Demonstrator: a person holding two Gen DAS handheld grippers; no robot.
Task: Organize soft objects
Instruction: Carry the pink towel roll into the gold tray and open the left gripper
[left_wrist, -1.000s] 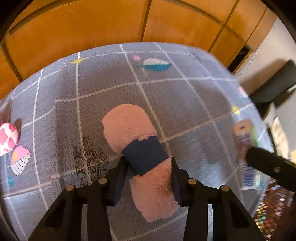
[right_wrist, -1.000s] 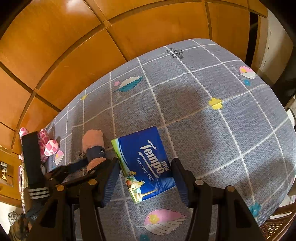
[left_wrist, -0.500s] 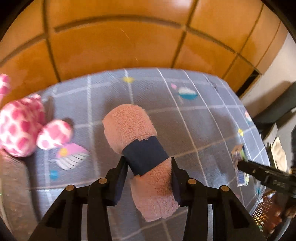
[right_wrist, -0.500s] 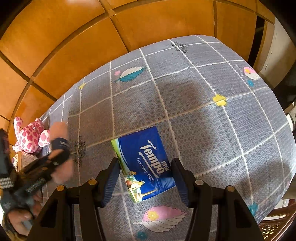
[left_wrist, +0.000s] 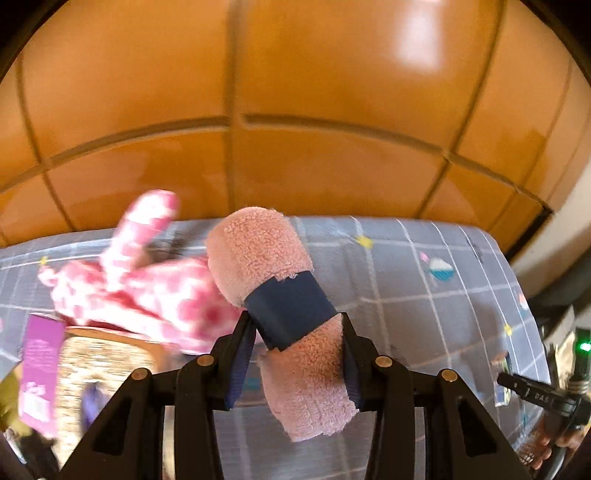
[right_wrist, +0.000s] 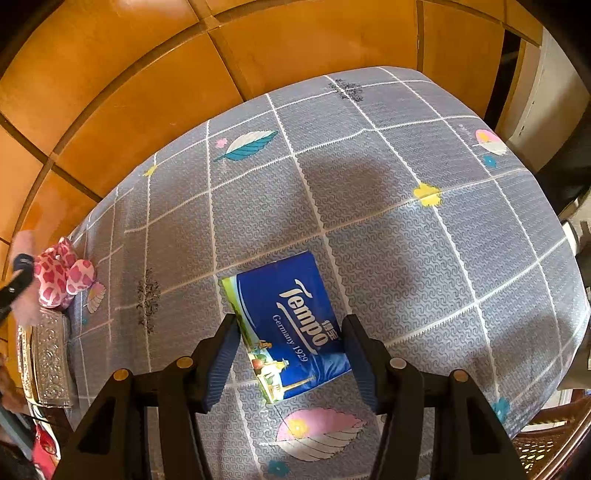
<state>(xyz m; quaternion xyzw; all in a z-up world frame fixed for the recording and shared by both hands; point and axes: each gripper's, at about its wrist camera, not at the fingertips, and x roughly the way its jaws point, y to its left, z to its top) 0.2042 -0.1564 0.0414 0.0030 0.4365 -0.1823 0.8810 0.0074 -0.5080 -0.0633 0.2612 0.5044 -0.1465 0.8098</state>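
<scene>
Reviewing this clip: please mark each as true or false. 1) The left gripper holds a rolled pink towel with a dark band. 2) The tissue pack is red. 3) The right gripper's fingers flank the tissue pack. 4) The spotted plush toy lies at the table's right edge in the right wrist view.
1) True: the left gripper is shut on the rolled pink towel.
2) False: the Tempo tissue pack is blue.
3) True: the right gripper has a finger on each side of it.
4) False: the pink spotted plush toy lies at the left edge.
</scene>
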